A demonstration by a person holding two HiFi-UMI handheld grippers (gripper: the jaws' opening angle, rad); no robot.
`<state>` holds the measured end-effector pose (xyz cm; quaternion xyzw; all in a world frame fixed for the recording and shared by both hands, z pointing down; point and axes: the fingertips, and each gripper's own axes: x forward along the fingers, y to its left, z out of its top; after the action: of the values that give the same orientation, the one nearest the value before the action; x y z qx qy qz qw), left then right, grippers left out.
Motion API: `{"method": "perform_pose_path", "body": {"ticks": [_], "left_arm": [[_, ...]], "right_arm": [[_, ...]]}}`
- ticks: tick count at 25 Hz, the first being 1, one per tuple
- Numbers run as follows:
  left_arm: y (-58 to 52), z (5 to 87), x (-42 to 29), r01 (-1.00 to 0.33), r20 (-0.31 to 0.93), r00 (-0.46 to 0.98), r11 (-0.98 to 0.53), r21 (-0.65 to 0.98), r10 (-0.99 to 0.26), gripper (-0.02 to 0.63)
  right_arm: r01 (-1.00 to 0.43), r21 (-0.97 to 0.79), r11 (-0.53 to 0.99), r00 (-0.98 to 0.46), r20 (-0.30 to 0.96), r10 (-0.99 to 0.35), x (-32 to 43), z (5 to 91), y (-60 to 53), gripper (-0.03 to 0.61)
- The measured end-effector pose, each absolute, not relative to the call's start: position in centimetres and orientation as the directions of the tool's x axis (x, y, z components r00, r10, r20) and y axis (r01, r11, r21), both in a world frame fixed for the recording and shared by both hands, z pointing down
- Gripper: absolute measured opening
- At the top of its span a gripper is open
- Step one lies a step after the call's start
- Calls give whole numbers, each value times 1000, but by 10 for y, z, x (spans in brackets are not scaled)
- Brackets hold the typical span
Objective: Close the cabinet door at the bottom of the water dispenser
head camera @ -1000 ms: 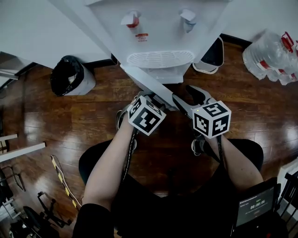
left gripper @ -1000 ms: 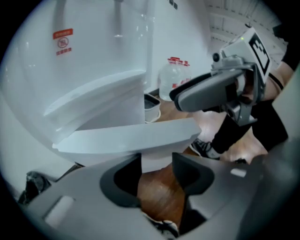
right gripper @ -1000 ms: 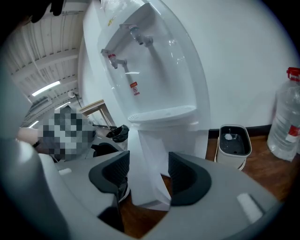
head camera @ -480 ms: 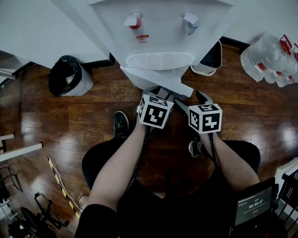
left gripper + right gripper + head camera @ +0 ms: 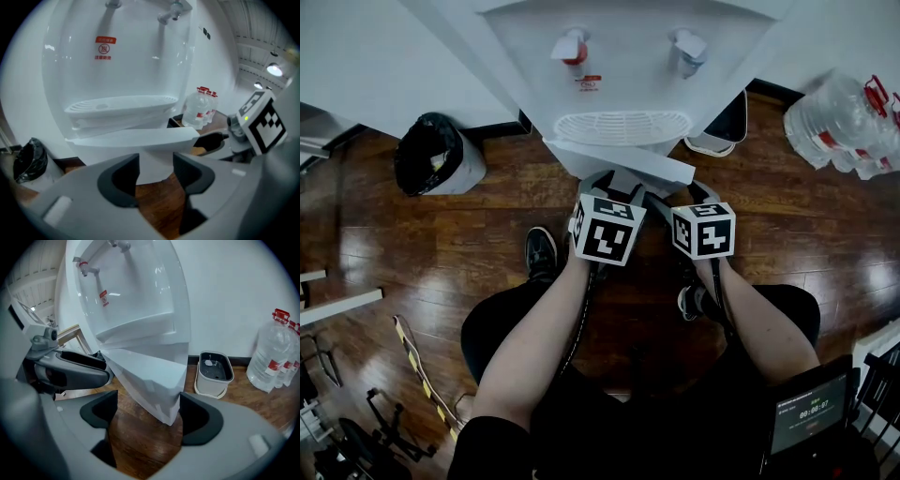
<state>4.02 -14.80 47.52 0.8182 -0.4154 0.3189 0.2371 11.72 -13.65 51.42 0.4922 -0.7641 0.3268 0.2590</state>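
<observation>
The left hand-held gripper [image 5: 156,161] is held part-open and empty, its jaws just opened further, with the flat white cabinet door [image 5: 140,138] — ajar at the foot of the white water dispenser [image 5: 117,75] — lying just ahead, its long edge crosswise. The right hand-held gripper [image 5: 147,401], just spread wide and empty, is judged nearer the door's free lower corner, which is shown in the right gripper view but hidden in the head view.

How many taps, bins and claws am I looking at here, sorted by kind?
Taps: 2, red tap, second tap
Bins: 2, black-bagged bin, small white bin
Claws: 2, left claw, right claw
Total: 6
</observation>
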Motion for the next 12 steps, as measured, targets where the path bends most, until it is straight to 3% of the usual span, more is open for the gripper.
{"method": "perform_pose_path", "body": {"ticks": [12], "left_arm": [[-186, 511, 4, -906, 766, 364, -393, 159, -530, 257]], "right_arm": [[-954, -152, 259, -277, 779, -562, 130, 546, -172, 385]]}}
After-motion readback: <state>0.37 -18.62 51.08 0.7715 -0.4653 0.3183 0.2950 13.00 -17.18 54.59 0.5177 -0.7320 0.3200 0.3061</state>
